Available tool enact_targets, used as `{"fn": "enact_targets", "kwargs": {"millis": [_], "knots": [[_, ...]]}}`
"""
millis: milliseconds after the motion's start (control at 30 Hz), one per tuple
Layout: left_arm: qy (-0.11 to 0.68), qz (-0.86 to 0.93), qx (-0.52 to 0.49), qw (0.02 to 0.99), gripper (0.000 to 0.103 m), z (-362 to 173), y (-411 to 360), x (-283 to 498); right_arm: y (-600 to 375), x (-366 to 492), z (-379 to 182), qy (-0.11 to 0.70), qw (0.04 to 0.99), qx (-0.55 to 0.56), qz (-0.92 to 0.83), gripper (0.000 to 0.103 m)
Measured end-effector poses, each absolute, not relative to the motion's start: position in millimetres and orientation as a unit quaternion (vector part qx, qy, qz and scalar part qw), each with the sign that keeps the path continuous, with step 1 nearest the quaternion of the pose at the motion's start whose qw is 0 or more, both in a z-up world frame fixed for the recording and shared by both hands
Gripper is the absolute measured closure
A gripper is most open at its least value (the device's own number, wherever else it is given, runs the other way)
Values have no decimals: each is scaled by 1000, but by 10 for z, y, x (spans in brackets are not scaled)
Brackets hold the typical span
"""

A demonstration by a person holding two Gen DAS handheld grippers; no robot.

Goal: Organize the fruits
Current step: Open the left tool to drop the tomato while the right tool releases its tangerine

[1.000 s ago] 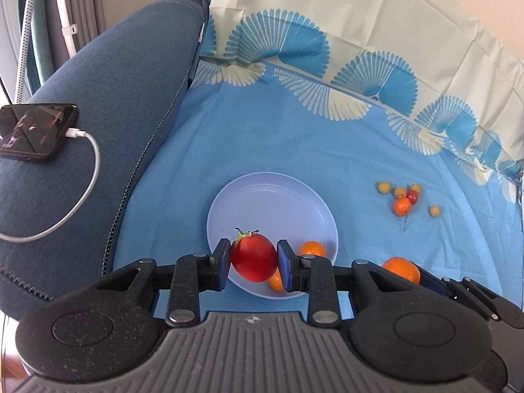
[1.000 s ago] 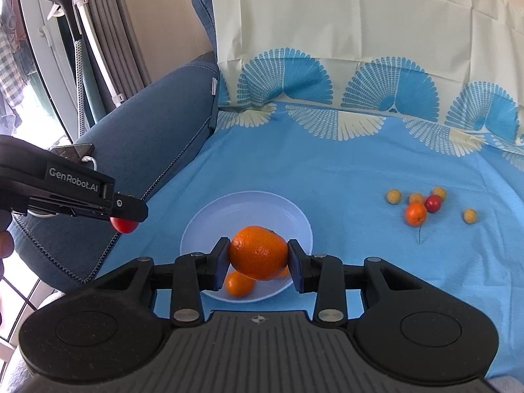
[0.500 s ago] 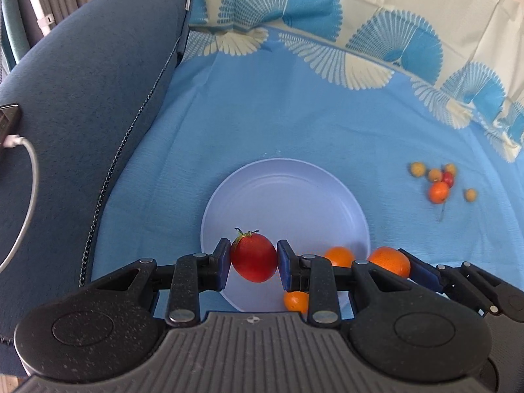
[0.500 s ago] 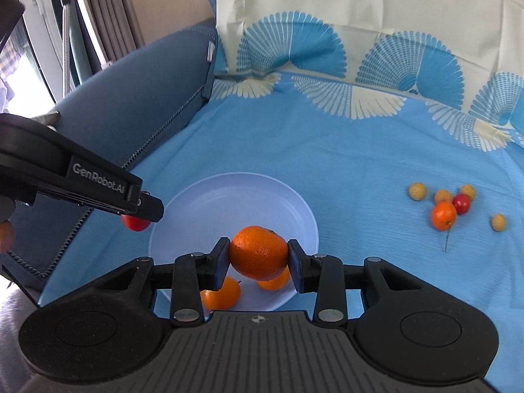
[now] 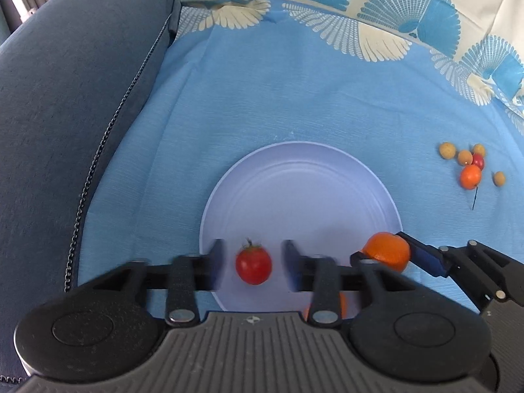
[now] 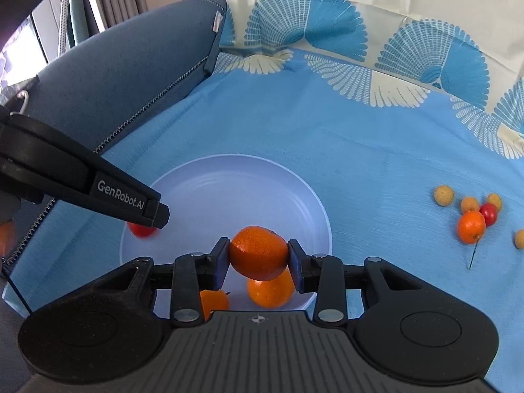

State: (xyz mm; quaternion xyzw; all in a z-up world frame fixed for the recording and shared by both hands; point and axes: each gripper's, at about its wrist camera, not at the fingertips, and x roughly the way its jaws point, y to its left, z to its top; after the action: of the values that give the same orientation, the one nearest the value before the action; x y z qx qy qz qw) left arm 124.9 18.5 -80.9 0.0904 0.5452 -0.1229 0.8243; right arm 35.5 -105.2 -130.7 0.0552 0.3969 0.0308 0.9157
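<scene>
A pale blue plate [image 5: 301, 177] [image 6: 229, 190] lies on the blue cloth. My left gripper [image 5: 253, 263] is open; the red tomato [image 5: 253, 264] sits between its parted jaws, free of both, over the plate's near left part. The tomato shows in the right wrist view [image 6: 141, 230] under the left gripper's fingers. My right gripper [image 6: 258, 260] is shut on an orange mandarin [image 6: 258, 251] [image 5: 388, 250] above the plate's near edge. Two more mandarins [image 6: 270, 290] [image 6: 214, 301] lie in the plate below.
Several small fruits [image 5: 470, 165] [image 6: 471, 216], yellow, red and orange, lie on the cloth to the right. A dark blue sofa arm [image 5: 65, 98] rises at the left. A patterned cloth [image 6: 376, 32] hangs at the back.
My left gripper opened and let go of the tomato over the plate. Both grippers moved forward and lower toward the plate; the right still holds the mandarin.
</scene>
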Motion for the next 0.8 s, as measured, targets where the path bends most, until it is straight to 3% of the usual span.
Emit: {"fn": "enact_targets", "kwargs": {"millis": [33,67,133,233,367,800], "knots": [[540,-122,87,828,3,-789,186,1246,-1053,370,-1317,398,915,54,32,63],[531,-120,80,835,0,-752,203,1230,-1057,379,-1319,397,916,54,33,61],[519,-120,76,843,0,-666,227,1184,-1071,376,-1292,394,917,54,33,37],[515,-111,79,847,0,-575,280,1089,-1103,259,-1184,385,921,55,23,19],[517,-104,72,847,0,-456,418,821,-1145,-42,-1033,392,917,74,15,12],[496,-85,63,862,0,66,769,-226,-953,-1121,-412,340,934,100,-40,4]]}}
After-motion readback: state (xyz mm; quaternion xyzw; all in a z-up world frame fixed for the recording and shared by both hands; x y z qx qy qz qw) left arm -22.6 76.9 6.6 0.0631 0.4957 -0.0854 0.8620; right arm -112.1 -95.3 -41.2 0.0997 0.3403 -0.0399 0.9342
